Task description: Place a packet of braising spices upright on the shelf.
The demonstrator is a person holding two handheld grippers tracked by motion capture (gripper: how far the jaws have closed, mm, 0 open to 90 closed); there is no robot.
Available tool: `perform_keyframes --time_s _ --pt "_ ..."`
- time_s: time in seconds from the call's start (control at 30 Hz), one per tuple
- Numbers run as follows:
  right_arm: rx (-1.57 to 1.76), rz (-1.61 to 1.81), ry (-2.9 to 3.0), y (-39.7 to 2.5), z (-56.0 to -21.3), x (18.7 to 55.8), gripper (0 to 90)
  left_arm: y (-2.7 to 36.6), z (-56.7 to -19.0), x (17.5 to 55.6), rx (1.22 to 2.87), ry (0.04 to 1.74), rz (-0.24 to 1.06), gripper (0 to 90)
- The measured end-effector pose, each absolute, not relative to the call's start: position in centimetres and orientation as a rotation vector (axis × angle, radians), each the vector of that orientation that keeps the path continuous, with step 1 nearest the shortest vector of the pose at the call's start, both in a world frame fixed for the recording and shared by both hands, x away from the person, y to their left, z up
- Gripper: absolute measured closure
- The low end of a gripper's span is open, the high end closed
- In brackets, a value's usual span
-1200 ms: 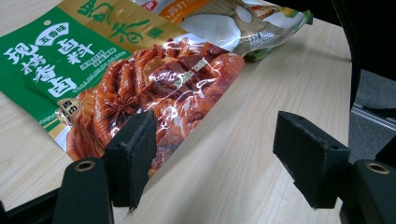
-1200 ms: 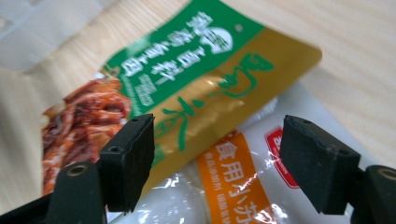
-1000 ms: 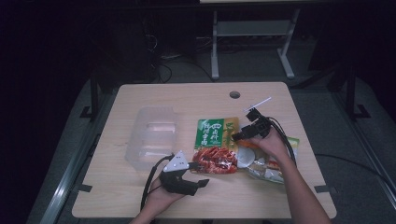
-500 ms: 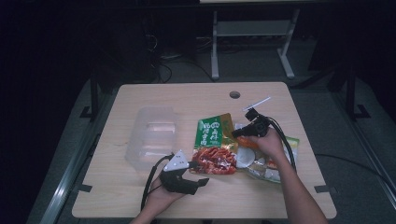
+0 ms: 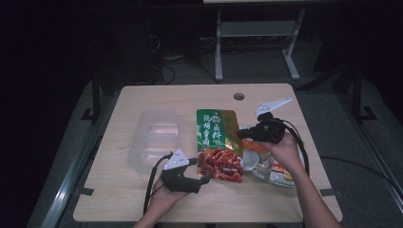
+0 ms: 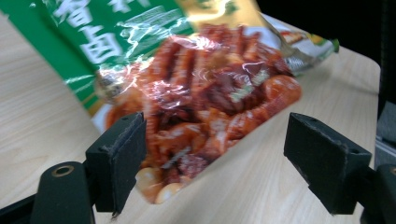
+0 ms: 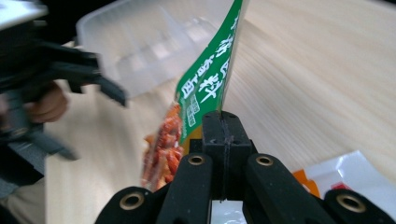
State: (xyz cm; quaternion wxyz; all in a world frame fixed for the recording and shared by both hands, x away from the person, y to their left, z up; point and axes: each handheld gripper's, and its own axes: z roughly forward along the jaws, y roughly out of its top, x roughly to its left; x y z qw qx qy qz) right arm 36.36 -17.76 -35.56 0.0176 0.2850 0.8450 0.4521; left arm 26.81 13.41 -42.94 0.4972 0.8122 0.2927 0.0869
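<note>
- The pale wooden table (image 5: 142, 209) has bare room along the left and the bottom of the high view. Its right edge is close behind the pile of snack bags, so a pull that way could drag them off.
- The clear, ribbed plastic tub (image 5: 154, 137) sits left of centre in the high view, well apart from the work. It looks light, and I judge that a sideways sweep of the pouch could knock it toward the table's left edge.
- The glossy green foil pouch with red printed food (image 5: 217, 142) lies at the middle of the high view, lifted along its right edge. Slick foil gripped on a thin margin may slip free or tear if tugged.
- The loose white and orange snack packets (image 5: 271, 168) lie under the right hand, at lower right; they could snag and ride along.
- The right gripper (image 7: 223, 140) is clamped on the pouch's edge, jaws closed flat.
- The left gripper (image 6: 215, 163) stands spread wide, with the pouch's lower end between its jaws. It is not pinching the pouch, and closing too shallow would catch only a crease.
</note>
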Motion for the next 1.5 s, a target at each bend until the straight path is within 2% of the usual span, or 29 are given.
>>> perform_keyframes --time_s 0.23,0.43,0.53,0.6,0.7,0.9,1.0,1.03,1.13,1.33,1.5 --pt "0.702 1.471 2.577 -19.1 -33.9 32.4 90.0 12.3 -42.6 27.3 1.958 0.76 0.223 19.2" --pt "0.631 1.507 2.549 -20.6 -34.2 30.4 90.0 11.3 -43.0 28.5 1.961 0.82 0.205 18.6" --pt "0.631 1.544 2.537 -21.5 -34.9 30.0 90.0 10.5 -43.3 29.5 1.964 0.825 0.162 21.7" --pt "0.644 1.564 2.529 -22.0 -35.3 29.9 90.0 10.3 -43.5 30.2 1.982 0.806 0.121 26.5" --pt "0.673 1.583 2.521 -22.5 -36.2 30.1 90.0 10.0 -44.1 30.8 1.95 0.807 0.035 41.9" --pt "0.715 1.548 2.537 -22.8 -37.3 30.3 90.0 10.5 -44.1 30.6 1.959 0.769 0.053 74.6" --pt "0.737 1.543 2.547 -22.8 -37.8 30.3 90.0 10.7 -44.0 30.3 1.961 0.768 0.072 82.4" --pt "0.739 1.533 2.545 -22.7 -37.8 30.3 90.0 10.8 -44.0 30.2 1.963 0.755 0.085 89.1" --pt "0.757 1.533 2.538 -22.9 -37.9 30.3 90.0 11.1 -44.0 30.2 1.954 0.756 0.07 89.8" --pt "0.811 1.529 2.537 -23.1 -38.5 30.6 89.0 11.2 -43.6 29.5 1.98 0.733 0.14 89.9" --pt "0.878 1.527 2.568 -23.0 -39.3 31.2 80.8 11.1 -43.6 29.3 1.98 0.727 0.16 89.9"
